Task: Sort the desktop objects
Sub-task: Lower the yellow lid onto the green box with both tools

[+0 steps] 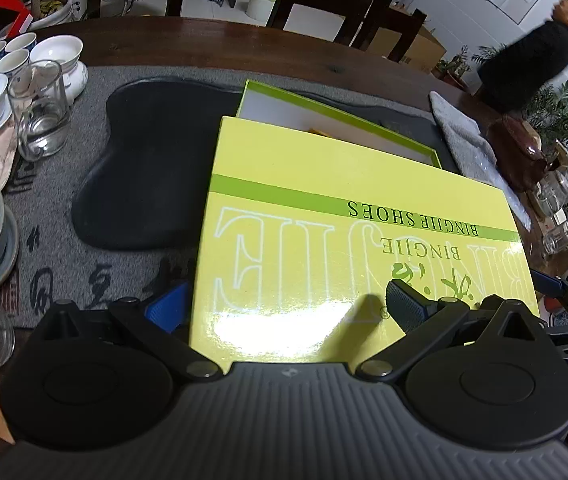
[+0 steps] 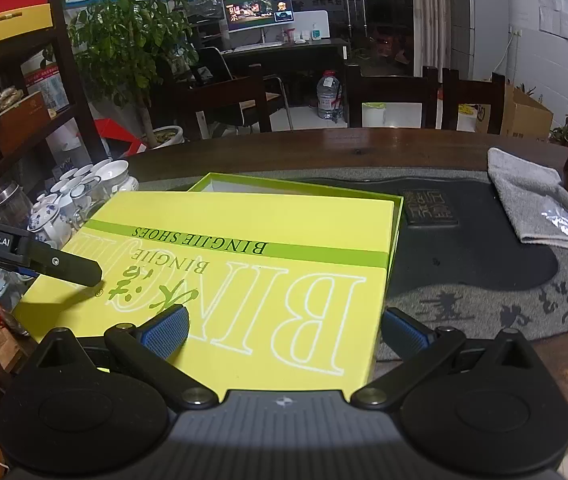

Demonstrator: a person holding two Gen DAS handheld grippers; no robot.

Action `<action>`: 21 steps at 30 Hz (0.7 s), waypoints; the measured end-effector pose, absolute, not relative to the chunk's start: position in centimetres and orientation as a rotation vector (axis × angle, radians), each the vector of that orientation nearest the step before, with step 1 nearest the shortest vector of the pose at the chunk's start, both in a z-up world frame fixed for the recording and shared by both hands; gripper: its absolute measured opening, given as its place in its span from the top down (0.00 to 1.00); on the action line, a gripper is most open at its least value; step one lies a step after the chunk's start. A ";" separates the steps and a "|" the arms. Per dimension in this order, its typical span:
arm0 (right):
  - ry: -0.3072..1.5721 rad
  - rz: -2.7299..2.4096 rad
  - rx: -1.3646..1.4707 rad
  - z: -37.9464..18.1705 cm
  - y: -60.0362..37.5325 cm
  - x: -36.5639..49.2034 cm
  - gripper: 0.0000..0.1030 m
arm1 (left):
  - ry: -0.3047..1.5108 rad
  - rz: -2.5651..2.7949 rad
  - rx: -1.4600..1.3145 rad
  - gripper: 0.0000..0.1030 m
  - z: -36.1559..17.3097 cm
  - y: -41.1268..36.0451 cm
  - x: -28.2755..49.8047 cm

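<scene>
Two grippers straddle a yellow shoebox lid on the tea table

The lid [image 2: 239, 280] lies askew over its open box [image 1: 348, 128] near the table's front edge; left gripper [image 1: 284, 304] and right gripper [image 2: 284, 332] fingers spread wide — each pair astride a lid corner, gripping nothing.

Lid [image 2: 243, 280] askew on box [image 2: 296, 186], towel [image 2: 524, 200] right, teacups [image 2: 87, 184] left
</scene>
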State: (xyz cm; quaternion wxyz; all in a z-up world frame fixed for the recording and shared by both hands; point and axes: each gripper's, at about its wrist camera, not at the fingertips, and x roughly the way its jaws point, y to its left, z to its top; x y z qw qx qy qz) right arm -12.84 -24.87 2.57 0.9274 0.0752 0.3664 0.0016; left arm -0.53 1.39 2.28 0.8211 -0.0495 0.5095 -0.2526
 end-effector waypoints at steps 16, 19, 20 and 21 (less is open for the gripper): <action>0.763 0.006 0.190 1.7 -24.3 -15.8 0.00 | 1.101 -0.538 -0.089 0.01 1.8 2.1 -3.5; 0.772 0.007 0.200 1.4 -24.4 -16.2 0.00 | 1.103 -0.539 -0.086 0.01 1.7 2.3 -4.0; 0.775 0.007 0.203 1.3 -24.4 -16.3 0.00 | 1.104 -0.539 -0.083 0.01 1.7 2.3 -4.2; 0.779 0.007 0.207 1.2 -24.4 -16.4 0.00 | 1.105 -0.538 -0.080 0.01 1.6 2.3 -4.4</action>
